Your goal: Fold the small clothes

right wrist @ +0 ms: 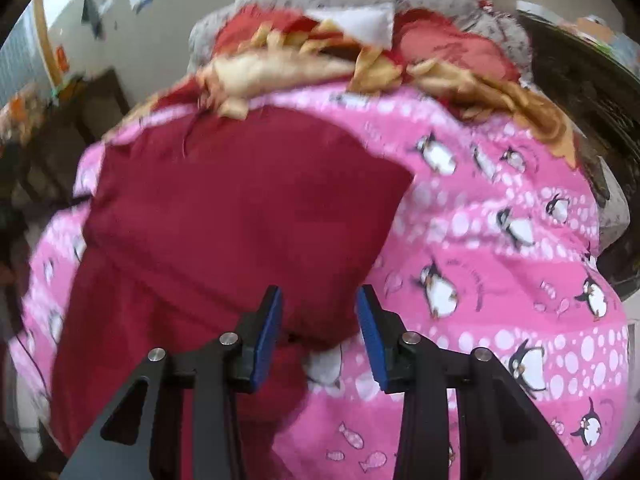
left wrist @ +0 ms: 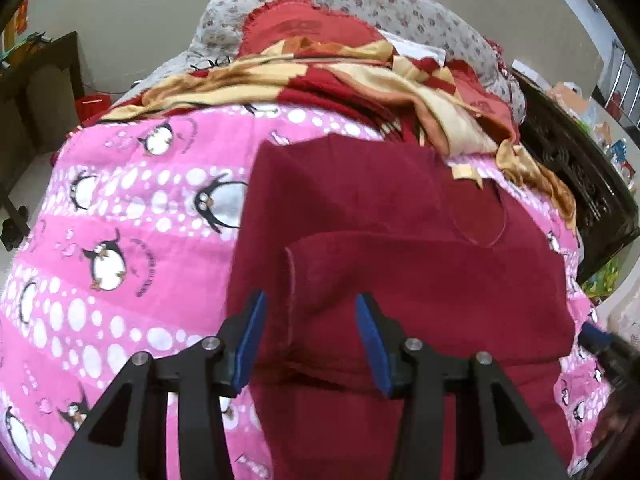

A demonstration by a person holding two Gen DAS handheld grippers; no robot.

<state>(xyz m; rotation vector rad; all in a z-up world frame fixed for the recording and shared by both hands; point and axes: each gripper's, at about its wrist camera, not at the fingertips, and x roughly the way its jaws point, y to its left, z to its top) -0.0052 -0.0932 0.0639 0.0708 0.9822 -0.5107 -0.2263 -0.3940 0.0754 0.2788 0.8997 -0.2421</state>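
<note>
A: The shirt is a dark red garment lying on the pink blanket that covers the bed. A flap is already turned over its lower part, with the flap's edge running across the middle of the shirt.

B: And the tools?

A: The left tool hovers over the shirt's near part, jaws wide apart, nothing between them. The right tool sits at the shirt's near right corner, also spread wide and holding nothing. From the left view it shows only as a blue tip at the shirt's right edge.

B: What worries you?

A: My guess is that a pinch here could gather the blanket along with the shirt, since the corner lies flat on soft bedding. The right view is blurred, so I can't tell exactly where the corner ends. Also, if only one layer is gripped, the fold beneath may slide and skew.

B: Anything beyond the shirt?

A: The patterned cloth heaped just past the shirt's far edge could snag it if the fold goes that way. Behind that heap lies a grey floral pillow.
</note>
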